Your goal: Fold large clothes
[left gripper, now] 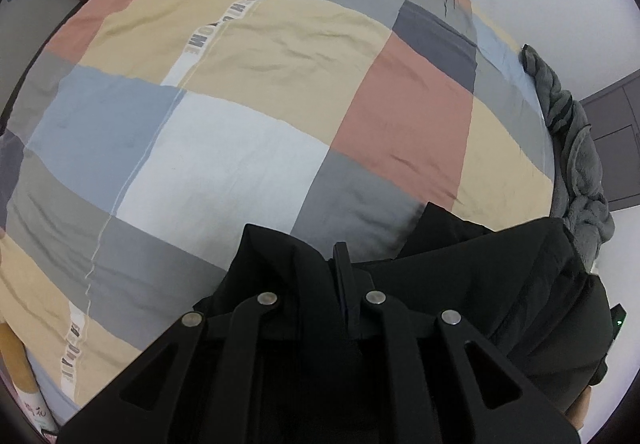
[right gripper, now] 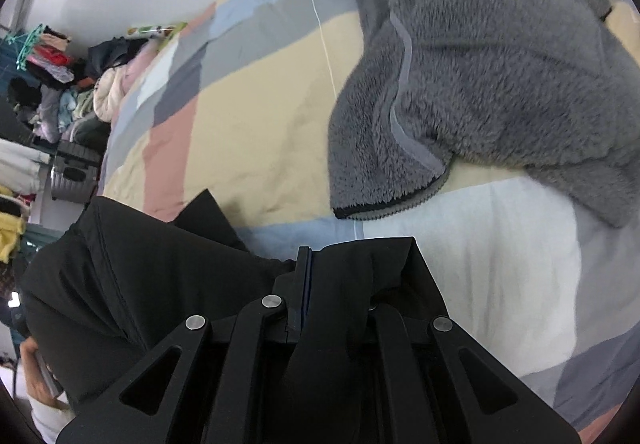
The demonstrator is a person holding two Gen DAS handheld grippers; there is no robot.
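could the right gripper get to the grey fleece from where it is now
Probably not yet: the right gripper is shut on the black jacket. The grey fleece lies close ahead on the bedspread, with nothing between.

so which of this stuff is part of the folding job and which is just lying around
In the job:
- black smooth-fabric jacket
- left gripper
- right gripper

Lying about:
- grey fleece jacket
- patchwork bedcover
- clothes pile

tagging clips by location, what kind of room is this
Most likely a bedroom at home: a bed with a patchwork duvet, a heap of clothes by the wall, and a grey fleece lying on the bed while both grippers hold a black jacket.
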